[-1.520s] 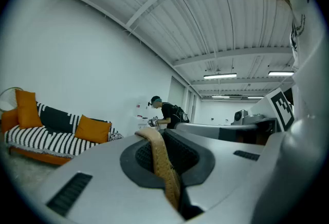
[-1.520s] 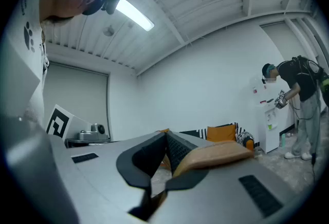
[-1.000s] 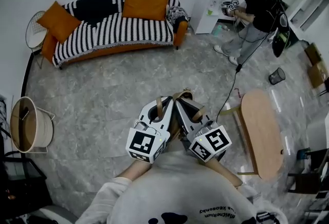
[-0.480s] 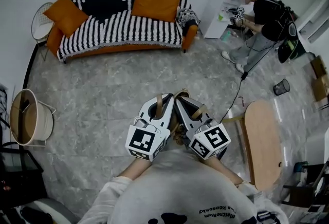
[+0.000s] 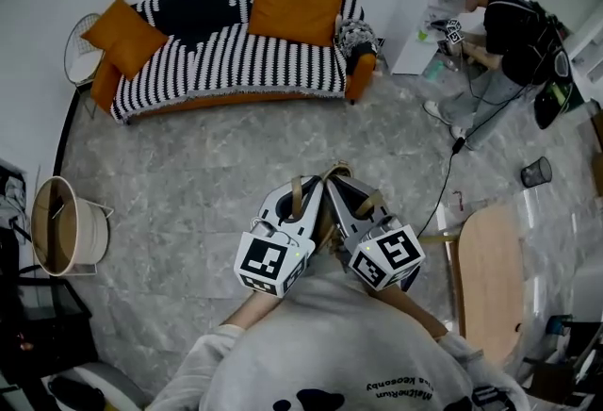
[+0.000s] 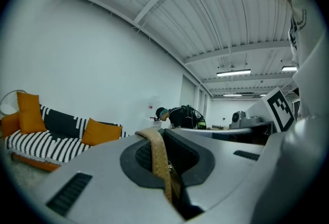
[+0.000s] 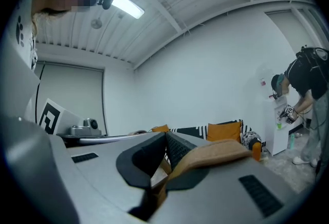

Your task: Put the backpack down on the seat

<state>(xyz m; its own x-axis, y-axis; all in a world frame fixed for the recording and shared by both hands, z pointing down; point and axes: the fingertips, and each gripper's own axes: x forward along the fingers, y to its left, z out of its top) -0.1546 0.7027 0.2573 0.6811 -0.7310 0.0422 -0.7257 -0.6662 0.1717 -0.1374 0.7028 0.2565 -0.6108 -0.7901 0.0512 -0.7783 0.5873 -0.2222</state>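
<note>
L claw [image 5: 300,188] – clenched on tan strap [image 6: 162,161] | R claw [image 5: 341,185] – clenched on 2nd tan strap [image 7: 221,151]

Sofa [image 5: 236,70] ahead; basket [image 5: 85,239] left, table [image 5: 488,277] right.

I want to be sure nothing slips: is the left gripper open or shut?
Shut on the tan strap: the jaws of the left gripper meet with it pinched between them.
</note>
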